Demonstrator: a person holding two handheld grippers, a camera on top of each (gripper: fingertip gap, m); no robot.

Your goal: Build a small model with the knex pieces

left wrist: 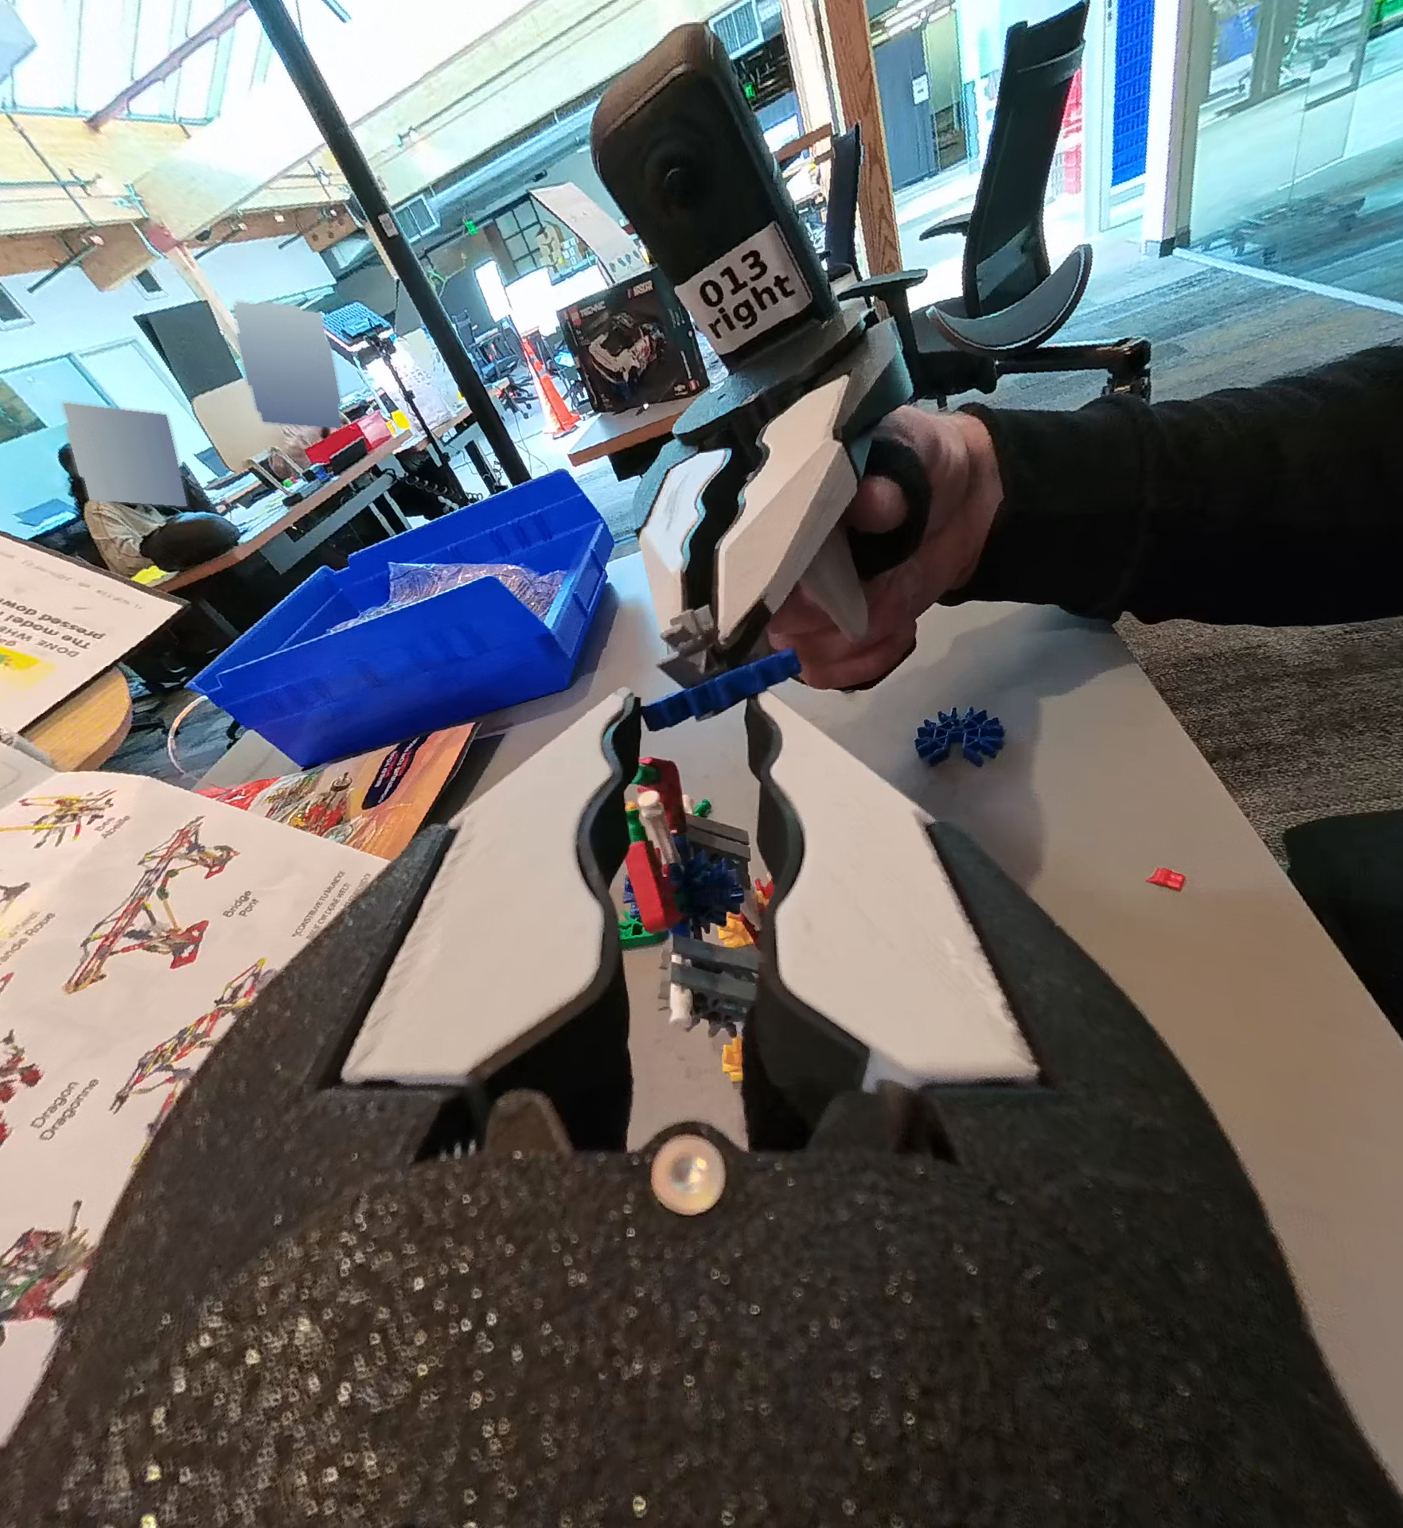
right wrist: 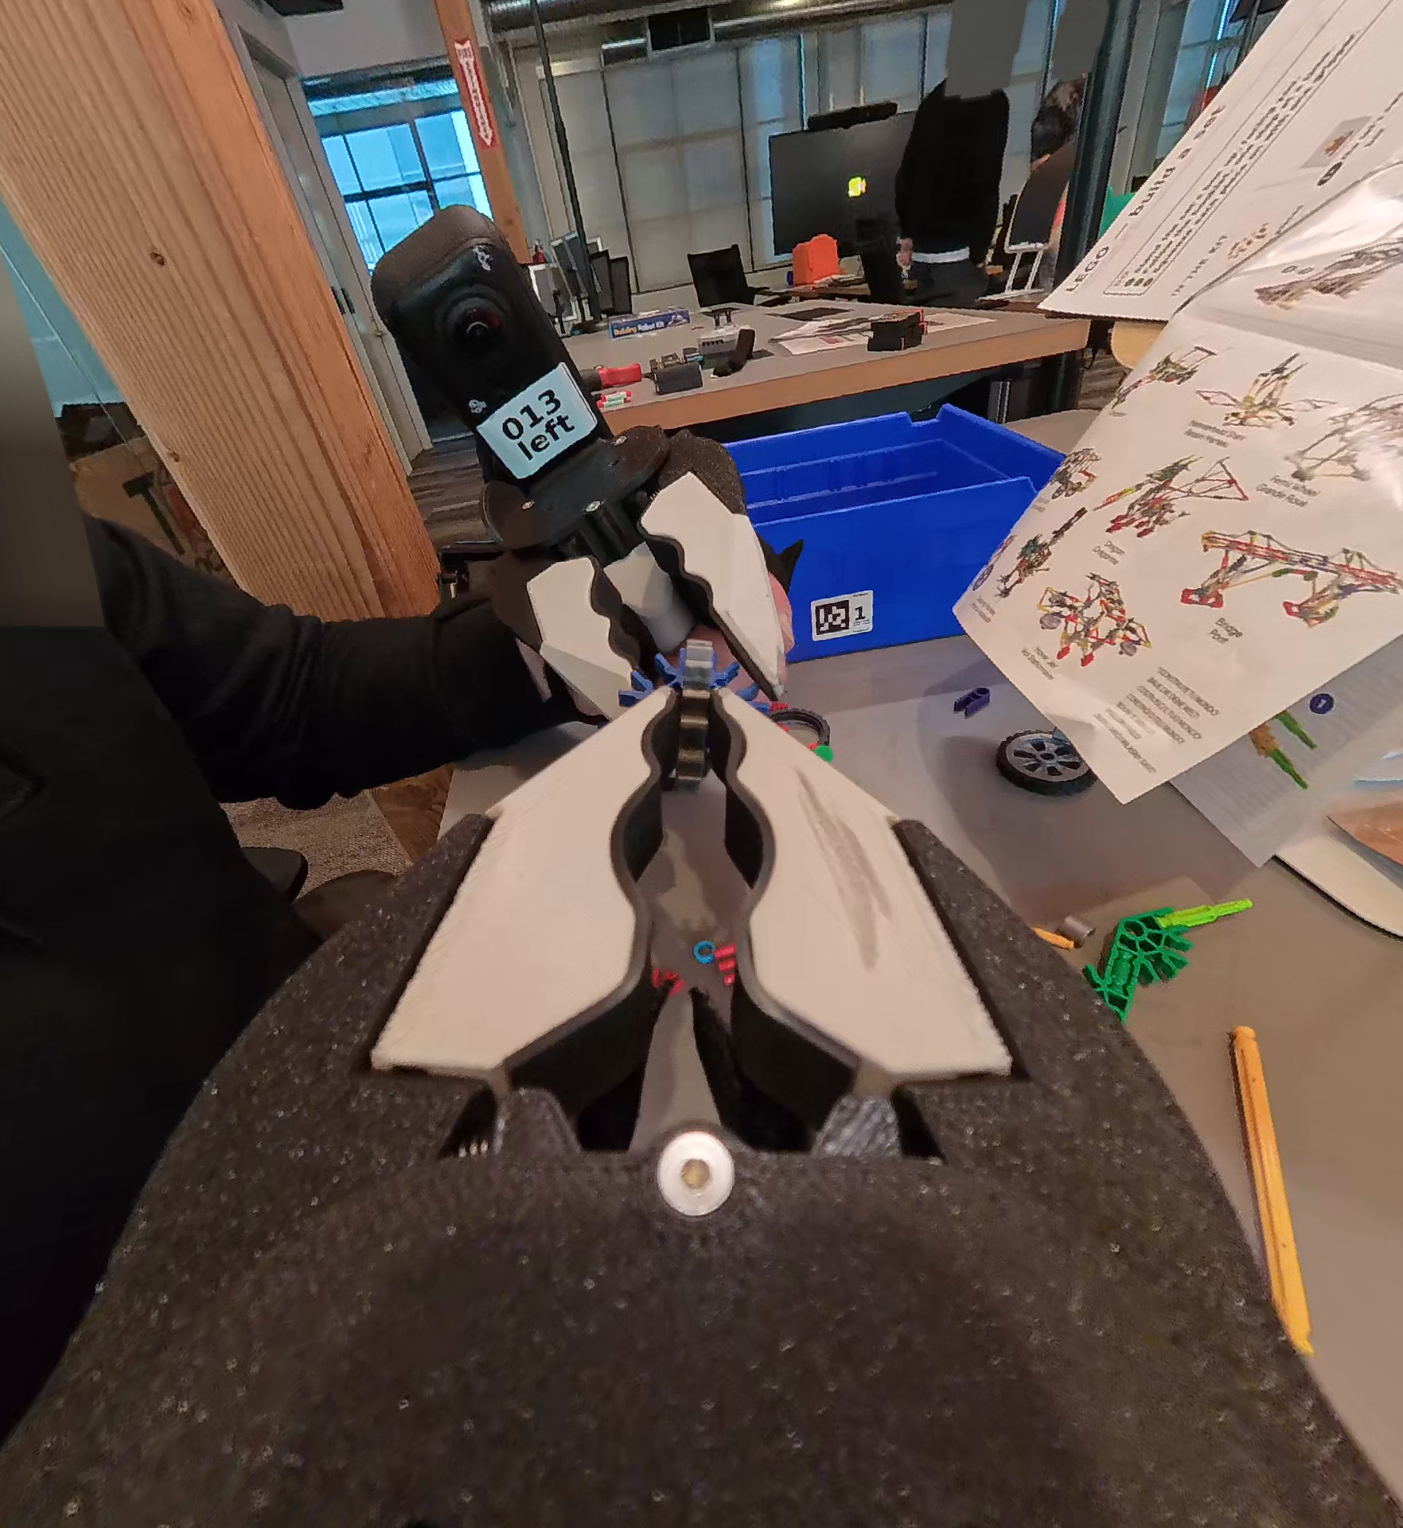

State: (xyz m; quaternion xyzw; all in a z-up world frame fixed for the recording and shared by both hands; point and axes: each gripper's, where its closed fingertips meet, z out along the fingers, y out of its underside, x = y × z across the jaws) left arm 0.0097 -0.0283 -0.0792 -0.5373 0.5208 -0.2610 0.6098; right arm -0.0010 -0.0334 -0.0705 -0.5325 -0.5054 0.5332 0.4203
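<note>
My left gripper point(left wrist: 694, 711) is shut on a flat blue snowflake-shaped connector point(left wrist: 714, 690), held above the grey table point(left wrist: 971, 868). My right gripper point(right wrist: 694, 703) is shut on a grey toothed connector point(right wrist: 694, 732). The two pieces meet edge to edge between the two grippers. In the left wrist view the right gripper point(left wrist: 694, 641) comes in from above right, with the grey connector point(left wrist: 688, 632) at its tips. In the right wrist view the left gripper point(right wrist: 681, 661) faces me with the blue connector point(right wrist: 656, 674) in its tips. A pile of mixed coloured pieces point(left wrist: 681, 893) lies below them.
A blue bin point(left wrist: 400, 670) point(right wrist: 888, 529) stands at the back. A printed model sheet point(left wrist: 102, 951) point(right wrist: 1219, 537) lies beside it. Loose on the table: another blue connector point(left wrist: 958, 736), a red bit point(left wrist: 1165, 878), a green piece point(right wrist: 1136, 955), a yellow rod point(right wrist: 1268, 1191), a wheel point(right wrist: 1045, 761). My left and right fingertips are right by each other. Left tips and right tips are each some 20 cm from the green piece point(right wrist: 1136, 955).
</note>
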